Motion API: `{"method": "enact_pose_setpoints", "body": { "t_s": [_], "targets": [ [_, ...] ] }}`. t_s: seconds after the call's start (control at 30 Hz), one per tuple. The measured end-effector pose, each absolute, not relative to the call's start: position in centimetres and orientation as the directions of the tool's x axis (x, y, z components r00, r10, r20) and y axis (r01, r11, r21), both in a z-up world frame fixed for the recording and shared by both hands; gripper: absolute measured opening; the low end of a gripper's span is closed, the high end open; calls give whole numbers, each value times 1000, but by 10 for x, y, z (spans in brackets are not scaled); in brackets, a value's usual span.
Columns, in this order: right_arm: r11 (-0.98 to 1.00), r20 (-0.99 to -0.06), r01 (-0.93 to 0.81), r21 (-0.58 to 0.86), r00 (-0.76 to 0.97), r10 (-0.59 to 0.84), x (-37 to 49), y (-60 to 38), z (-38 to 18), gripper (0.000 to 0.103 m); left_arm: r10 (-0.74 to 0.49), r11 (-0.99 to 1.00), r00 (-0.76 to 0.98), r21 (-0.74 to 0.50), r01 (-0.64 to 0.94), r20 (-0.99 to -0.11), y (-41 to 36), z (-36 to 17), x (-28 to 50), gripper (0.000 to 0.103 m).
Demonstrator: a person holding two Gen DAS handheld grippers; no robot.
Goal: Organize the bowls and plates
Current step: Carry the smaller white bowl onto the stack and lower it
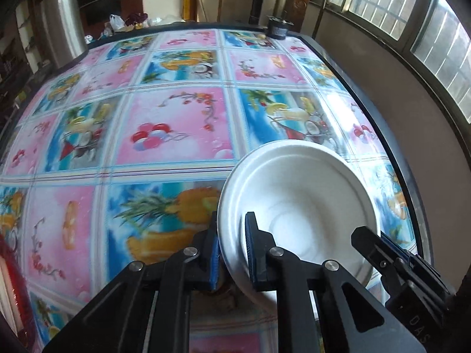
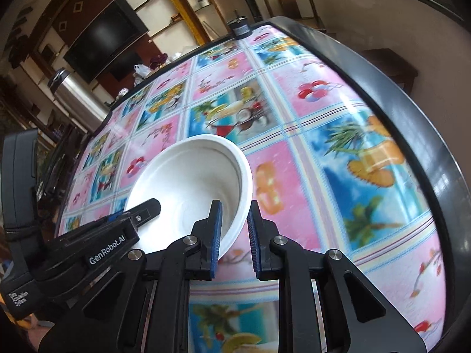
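A white disposable bowl (image 1: 297, 182) is tilted above the fruit-patterned tablecloth (image 1: 164, 135). My left gripper (image 1: 232, 223) is shut on the bowl's left rim, one blue pad inside and one outside. In the left wrist view, the right gripper (image 1: 365, 235) reaches onto the bowl's right rim. In the right wrist view, my right gripper (image 2: 234, 209) is shut on the wall of the same bowl (image 2: 188, 170). There the left gripper (image 2: 153, 206) sits at the bowl's left rim.
A steel bin (image 1: 61, 17) stands beyond the table's far left corner. A small dark can (image 1: 278, 28) sits at the far edge. Something red (image 1: 11, 279) lies at the near left. The table's dark rim (image 1: 406, 176) runs close to the wall under the windows.
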State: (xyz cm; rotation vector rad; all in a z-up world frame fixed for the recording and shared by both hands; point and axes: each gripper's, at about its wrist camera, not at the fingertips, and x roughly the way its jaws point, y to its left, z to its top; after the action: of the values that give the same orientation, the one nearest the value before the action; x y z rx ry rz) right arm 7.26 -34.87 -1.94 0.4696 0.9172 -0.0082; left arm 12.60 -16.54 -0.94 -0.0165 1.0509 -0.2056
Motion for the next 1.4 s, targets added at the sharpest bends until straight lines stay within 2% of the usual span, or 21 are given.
{"method": "enact_pose_setpoints", "body": {
  "t_s": [0.33,0.9,1.4],
  "targets": [
    [928,-742,62,368,621,253,58,-278,-1,17,-87,996,544,-72,48,-835,-97,8,88,14],
    [918,-699,-233,320,596,395,58,-123,46,17,50,974,625,-100,-202,-779,52,51,41,14],
    [872,-728,-401,281,503,466,58,-12,42,17,154,926,586,-91,-367,-795,139,37,13,14]
  ]
}}
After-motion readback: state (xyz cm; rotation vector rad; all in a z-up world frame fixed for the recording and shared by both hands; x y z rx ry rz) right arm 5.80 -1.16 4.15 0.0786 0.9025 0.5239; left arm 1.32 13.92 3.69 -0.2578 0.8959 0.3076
